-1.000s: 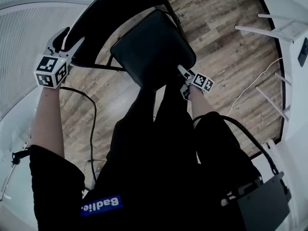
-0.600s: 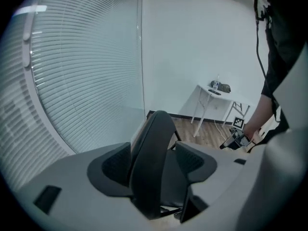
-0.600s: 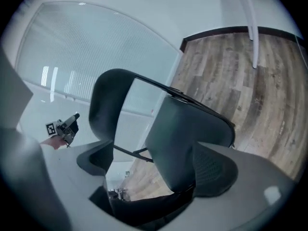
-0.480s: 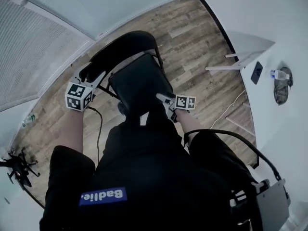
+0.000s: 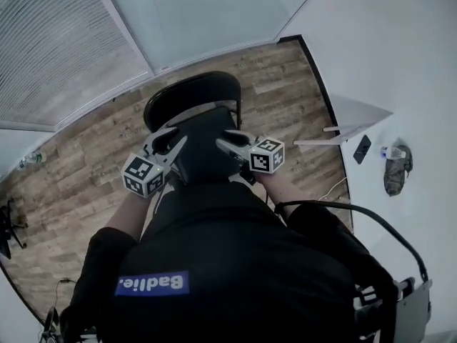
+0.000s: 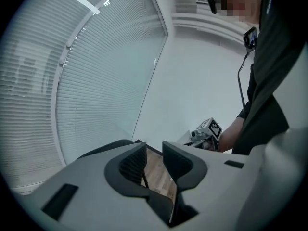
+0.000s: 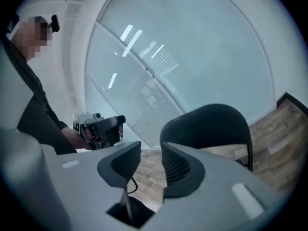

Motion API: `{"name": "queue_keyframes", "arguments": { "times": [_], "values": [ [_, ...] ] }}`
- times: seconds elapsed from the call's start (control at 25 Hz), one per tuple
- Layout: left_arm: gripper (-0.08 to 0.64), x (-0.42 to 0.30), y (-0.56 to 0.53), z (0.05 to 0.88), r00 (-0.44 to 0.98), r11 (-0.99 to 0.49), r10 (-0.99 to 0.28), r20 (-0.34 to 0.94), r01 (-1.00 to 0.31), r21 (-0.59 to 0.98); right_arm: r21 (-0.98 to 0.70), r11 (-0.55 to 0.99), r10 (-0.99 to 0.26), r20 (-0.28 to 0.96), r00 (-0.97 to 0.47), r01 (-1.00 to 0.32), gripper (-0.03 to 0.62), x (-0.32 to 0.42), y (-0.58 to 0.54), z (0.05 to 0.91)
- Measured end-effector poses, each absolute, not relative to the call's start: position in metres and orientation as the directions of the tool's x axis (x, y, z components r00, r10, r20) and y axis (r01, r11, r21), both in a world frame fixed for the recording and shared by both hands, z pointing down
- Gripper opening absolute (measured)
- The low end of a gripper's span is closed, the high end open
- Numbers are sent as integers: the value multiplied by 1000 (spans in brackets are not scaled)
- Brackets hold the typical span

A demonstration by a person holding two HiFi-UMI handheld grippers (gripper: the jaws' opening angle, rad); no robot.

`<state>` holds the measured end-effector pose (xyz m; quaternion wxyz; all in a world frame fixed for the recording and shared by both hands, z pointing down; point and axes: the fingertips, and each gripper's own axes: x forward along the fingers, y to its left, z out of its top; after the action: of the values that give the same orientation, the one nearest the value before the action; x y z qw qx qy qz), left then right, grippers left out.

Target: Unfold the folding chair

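The black folding chair stands opened out on the wooden floor in front of me, its rounded backrest (image 5: 191, 97) behind the seat (image 5: 203, 152). The right gripper view shows the backrest (image 7: 211, 124) past the jaws. My left gripper (image 5: 170, 140) and right gripper (image 5: 227, 141) are raised side by side above the seat, clear of the chair. Both pairs of jaws have just been closing and now stand a narrow gap apart with nothing between them, in the left gripper (image 6: 154, 150) and the right gripper (image 7: 150, 150) alike. Only floor shows through each gap.
A white table (image 5: 357, 116) stands to the right with a phone (image 5: 362, 148) and a dark bag (image 5: 395, 170) on it. A white cable (image 5: 335, 188) runs over the floor beside it. Blinds and a glass wall (image 5: 178, 20) rise behind the chair.
Both grippers have come off the chair, the left from the backrest and the right from the seat's front edge, and risen toward my chest. The jaws have narrowed. The head view has lifted.
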<state>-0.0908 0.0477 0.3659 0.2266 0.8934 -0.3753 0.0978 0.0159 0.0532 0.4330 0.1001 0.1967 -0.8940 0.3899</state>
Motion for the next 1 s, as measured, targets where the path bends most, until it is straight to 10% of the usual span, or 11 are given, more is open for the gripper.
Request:
{"name": "queue_keyframes", "arguments": {
  "times": [0.4,1.0],
  "values": [
    [5,-101,66,260,673,-625,-731,111,-727,284,-387,904,-127,167,-978,-183,7,-67,69,294],
    [5,-106,69,227,648,-617,-754,107,-755,222,-207,975,-68,57,-996,-79,2,-96,67,224]
  ]
}}
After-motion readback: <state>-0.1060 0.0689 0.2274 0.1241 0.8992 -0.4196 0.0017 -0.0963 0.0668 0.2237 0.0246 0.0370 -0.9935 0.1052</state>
